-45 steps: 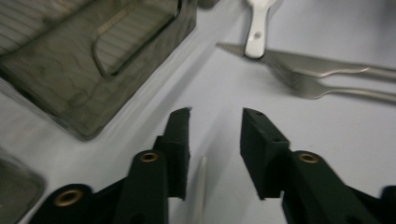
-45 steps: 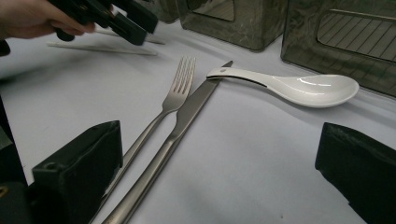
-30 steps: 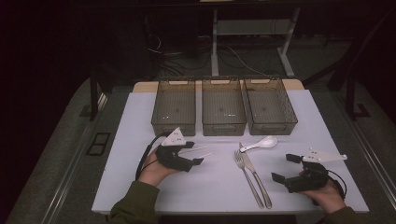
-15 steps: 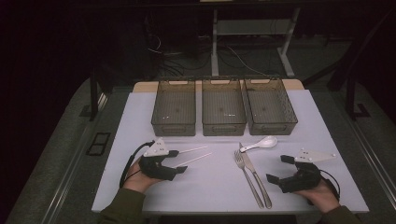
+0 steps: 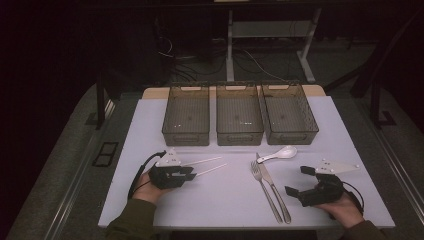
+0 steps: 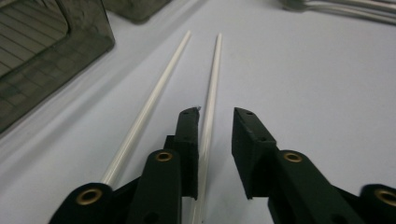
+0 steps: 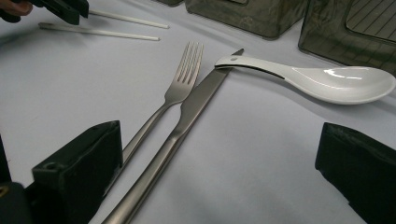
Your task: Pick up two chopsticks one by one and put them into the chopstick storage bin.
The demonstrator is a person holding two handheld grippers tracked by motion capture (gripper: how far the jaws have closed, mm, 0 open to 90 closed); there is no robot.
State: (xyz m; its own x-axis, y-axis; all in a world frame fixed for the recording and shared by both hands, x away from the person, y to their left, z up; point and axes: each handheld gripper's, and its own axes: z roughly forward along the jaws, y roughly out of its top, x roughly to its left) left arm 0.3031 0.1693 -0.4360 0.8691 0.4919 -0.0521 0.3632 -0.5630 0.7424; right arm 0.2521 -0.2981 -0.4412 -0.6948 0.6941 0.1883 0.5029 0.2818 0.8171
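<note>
Two white chopsticks (image 5: 202, 161) (image 6: 149, 102) lie side by side on the white table (image 5: 230, 200), left of centre. My left gripper (image 5: 192, 173) (image 6: 217, 114) rests low at their near ends. Its jaws have just been closing, and the right-hand chopstick (image 6: 212, 74) runs between them, lying against one pad with a gap to the other. My right gripper (image 5: 298, 180) (image 7: 219, 135) stands wide open near the front right. Just in front of it lie a steel fork (image 5: 262, 185) (image 7: 180, 84) and knife (image 5: 272, 187) (image 7: 196, 100). A white spoon (image 5: 280, 152) (image 7: 327, 77) lies past them.
Three smoky see-through bins (image 5: 185, 115) (image 5: 239, 115) (image 5: 290, 112) stand in a row along the table's far edge. Bare white tabletop lies between the two grippers. Dark floor, cables and a stand lie beyond the table.
My left gripper has moved left and toward the front edge, sinking to the chopsticks' near ends, and its jaws have narrowed around one chopstick. The right gripper has stayed put.
</note>
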